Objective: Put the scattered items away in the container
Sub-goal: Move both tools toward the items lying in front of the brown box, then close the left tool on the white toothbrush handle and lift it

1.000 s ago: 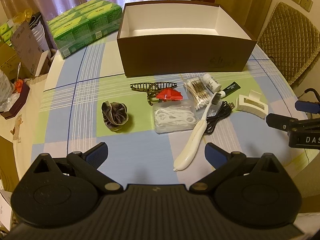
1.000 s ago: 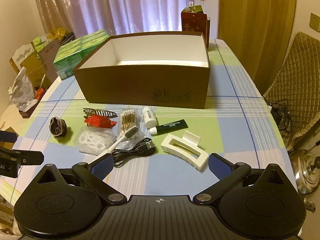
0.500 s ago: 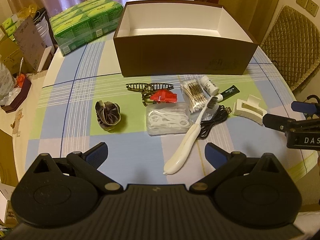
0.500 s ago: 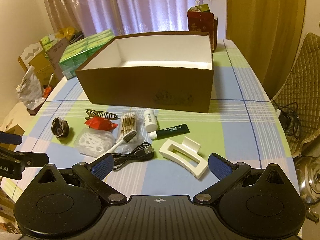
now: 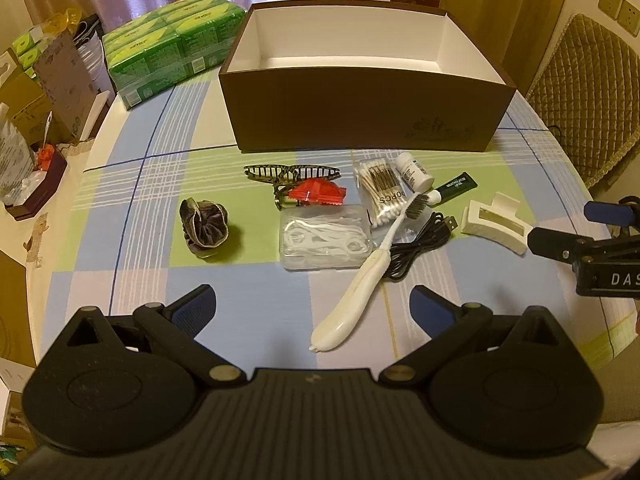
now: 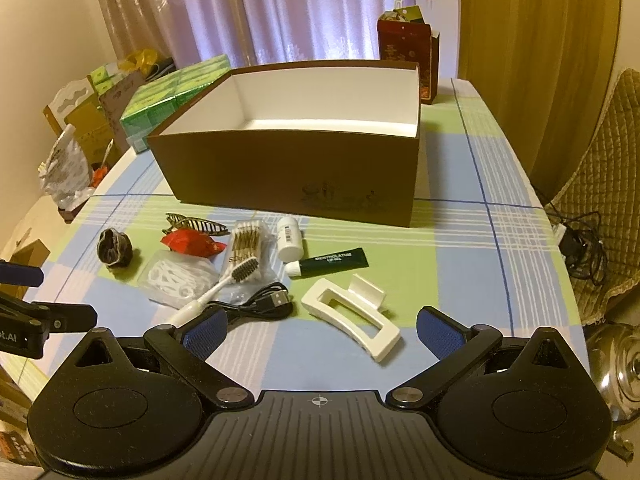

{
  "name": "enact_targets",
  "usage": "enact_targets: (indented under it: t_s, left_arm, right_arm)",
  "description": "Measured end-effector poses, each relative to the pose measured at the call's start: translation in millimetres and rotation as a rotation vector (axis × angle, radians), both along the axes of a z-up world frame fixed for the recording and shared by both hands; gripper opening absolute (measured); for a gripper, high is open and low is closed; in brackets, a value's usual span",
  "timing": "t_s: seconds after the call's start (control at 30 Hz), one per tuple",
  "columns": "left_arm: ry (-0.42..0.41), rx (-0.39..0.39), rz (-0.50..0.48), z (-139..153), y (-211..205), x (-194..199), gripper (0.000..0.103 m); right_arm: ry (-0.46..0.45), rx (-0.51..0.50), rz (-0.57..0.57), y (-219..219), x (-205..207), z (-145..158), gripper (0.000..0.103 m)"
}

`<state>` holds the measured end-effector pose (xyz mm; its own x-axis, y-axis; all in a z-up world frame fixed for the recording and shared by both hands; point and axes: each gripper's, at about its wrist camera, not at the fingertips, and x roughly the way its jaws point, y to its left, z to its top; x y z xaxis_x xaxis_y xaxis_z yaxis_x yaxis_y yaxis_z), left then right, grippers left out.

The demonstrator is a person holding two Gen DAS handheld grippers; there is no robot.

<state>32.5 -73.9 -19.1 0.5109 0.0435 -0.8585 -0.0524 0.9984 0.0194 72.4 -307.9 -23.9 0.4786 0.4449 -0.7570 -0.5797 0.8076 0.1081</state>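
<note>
An empty brown box [image 5: 360,112] [image 6: 288,176] with a white inside stands at the back of the table. Scattered in front of it lie a dark scrunchie [image 5: 204,227], a striped hair clip [image 5: 290,172], a red packet [image 5: 318,192], a floss-pick bag [image 5: 326,240], cotton swabs [image 5: 380,192], a white toothbrush [image 5: 360,280], a black USB cable [image 5: 420,240], a small white bottle [image 6: 290,238], a dark green tube [image 6: 332,262] and a white claw clip [image 6: 352,316]. My left gripper [image 5: 313,308] is open near the toothbrush handle. My right gripper [image 6: 322,330] is open around the near end of the claw clip.
Green tissue packs [image 5: 172,40] sit at the back left of the checked tablecloth [image 5: 140,208]. A red carton [image 6: 406,56] stands behind the box. Bags and boxes [image 5: 36,92] crowd the left edge. A padded chair [image 5: 588,80] is on the right.
Both grippers have drifted slightly over the table and stayed open. In the right wrist view the claw clip now lies closer between the fingers. No item has moved.
</note>
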Motion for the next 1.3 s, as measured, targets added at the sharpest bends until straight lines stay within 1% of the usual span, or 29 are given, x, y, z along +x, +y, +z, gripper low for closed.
enact_targets:
  t_s: [0.3, 0.53, 0.67, 0.73, 0.8, 0.9, 1.0, 1.03, 1.17, 1.23, 1.3]
  left_arm:
    - [0.006, 0.004, 0.005, -8, -4, 0, 0.102]
    - [-0.018, -0.012, -0.002, -13, -4, -1, 0.101]
    - [-0.04, 0.021, -0.008, -20, -4, -2, 0.101]
    - [-0.044, 0.032, -0.019, -23, -4, -1, 0.101]
    - [-0.04, 0.024, -0.035, -27, -5, 0, 0.101]
    - [-0.042, 0.03, -0.088, -36, -9, 3, 0.1]
    - [-0.024, 0.034, -0.137, -47, -13, 8, 0.098]
    - [-0.018, 0.029, -0.153, -50, -13, 9, 0.094]
    - [0.013, -0.003, -0.184, -65, -13, 18, 0.083]
    - [0.032, -0.006, -0.194, -72, -12, 23, 0.071]
    - [0.045, -0.012, -0.213, -77, -11, 27, 0.066]
  right_arm:
    - [0.021, 0.005, 0.011, -10, 5, -7, 0.103]
    - [-0.02, 0.014, 0.031, -15, 6, -10, 0.103]
    - [-0.019, 0.012, 0.045, -18, 10, -14, 0.103]
    - [-0.011, 0.018, 0.063, -20, 12, -17, 0.103]
    - [0.001, 0.019, 0.072, -21, 14, -21, 0.103]
    - [0.023, 0.015, 0.067, -23, 16, -28, 0.103]
    - [0.039, 0.002, 0.067, -23, 19, -33, 0.103]
    - [0.042, -0.003, 0.069, -23, 20, -35, 0.103]
    - [0.053, -0.015, 0.067, -24, 24, -40, 0.103]
    - [0.059, -0.016, 0.064, -25, 27, -42, 0.103]
    - [0.063, -0.019, 0.063, -26, 30, -43, 0.103]
